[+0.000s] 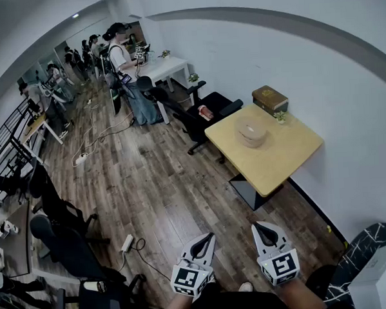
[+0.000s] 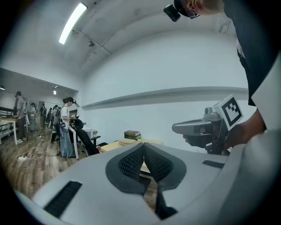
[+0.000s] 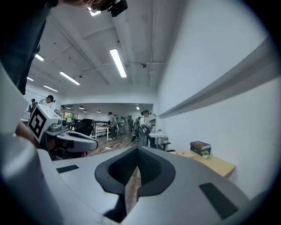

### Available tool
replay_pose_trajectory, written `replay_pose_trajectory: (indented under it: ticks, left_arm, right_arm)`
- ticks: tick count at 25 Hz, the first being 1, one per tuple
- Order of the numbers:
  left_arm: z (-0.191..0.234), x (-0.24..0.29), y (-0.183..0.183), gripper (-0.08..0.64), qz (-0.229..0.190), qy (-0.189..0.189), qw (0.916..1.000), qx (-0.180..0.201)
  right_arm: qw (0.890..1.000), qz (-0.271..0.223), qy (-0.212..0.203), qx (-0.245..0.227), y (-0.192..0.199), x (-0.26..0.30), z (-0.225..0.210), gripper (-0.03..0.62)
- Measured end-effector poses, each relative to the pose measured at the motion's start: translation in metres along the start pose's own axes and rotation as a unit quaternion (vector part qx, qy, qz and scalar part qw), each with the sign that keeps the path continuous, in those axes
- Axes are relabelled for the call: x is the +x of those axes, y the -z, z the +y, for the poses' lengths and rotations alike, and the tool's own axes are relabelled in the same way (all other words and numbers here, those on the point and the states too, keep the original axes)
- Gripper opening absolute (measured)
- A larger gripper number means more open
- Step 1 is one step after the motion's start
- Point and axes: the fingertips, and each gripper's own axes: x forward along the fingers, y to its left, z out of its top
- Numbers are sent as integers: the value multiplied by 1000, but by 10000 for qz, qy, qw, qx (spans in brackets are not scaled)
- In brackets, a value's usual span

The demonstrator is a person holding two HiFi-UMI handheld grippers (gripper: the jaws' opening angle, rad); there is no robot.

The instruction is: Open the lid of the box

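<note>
A round pale wooden box (image 1: 250, 131) with its lid on sits on a light wooden table (image 1: 277, 162) against the white wall. Behind it lies a dark rectangular box (image 1: 269, 99), with a small plant (image 1: 280, 117) beside it. My left gripper (image 1: 206, 236) and right gripper (image 1: 257, 225) hang side by side over the floor, well short of the table. Both are shut with nothing between the jaws. In the left gripper view the closed jaws (image 2: 143, 145) point toward the round box (image 2: 127, 141). The right gripper view has its closed jaws (image 3: 137, 149) and the dark box (image 3: 200, 147).
Black office chairs (image 1: 200, 111) stand at the table's far end and at the lower left (image 1: 68, 234). A power strip (image 1: 127, 242) and cables lie on the wooden floor. People (image 1: 127, 70) stand by a white desk (image 1: 166, 67) further back.
</note>
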Motion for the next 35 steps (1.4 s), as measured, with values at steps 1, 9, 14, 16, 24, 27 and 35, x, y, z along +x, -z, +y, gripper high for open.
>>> replay_pose_trajectory:
  ticks: [1, 9, 14, 16, 24, 27, 35]
  left_arm:
    - [3, -5, 1, 20, 88, -8, 10000, -6]
    - [40, -19, 5, 20, 50, -50, 10000, -58]
    - [60, -13, 5, 20, 38, 110, 9999, -117]
    - [71, -11, 9, 20, 28, 156, 9998, -148]
    - [127, -6, 11, 20, -42, 334, 9994, -123]
    - [141, -8, 8, 20, 2, 454, 9989, -78]
    - [174, -9, 11, 20, -84, 438, 9990, -62]
  right_arm:
    - [10000, 44, 14, 19, 2, 1, 4, 18]
    - [9998, 99, 157, 59, -3, 22, 23, 18]
    - [9997, 98, 158, 148, -12, 48, 33, 18]
    - [9996, -96, 141, 216, -16, 60, 37, 18]
    - [9989, -432, 102, 151, -33, 108, 62, 33]
    - [9987, -444, 162, 177, -35, 121, 68, 95]
    - [9978, -486, 401, 200, -38, 148, 67, 318]
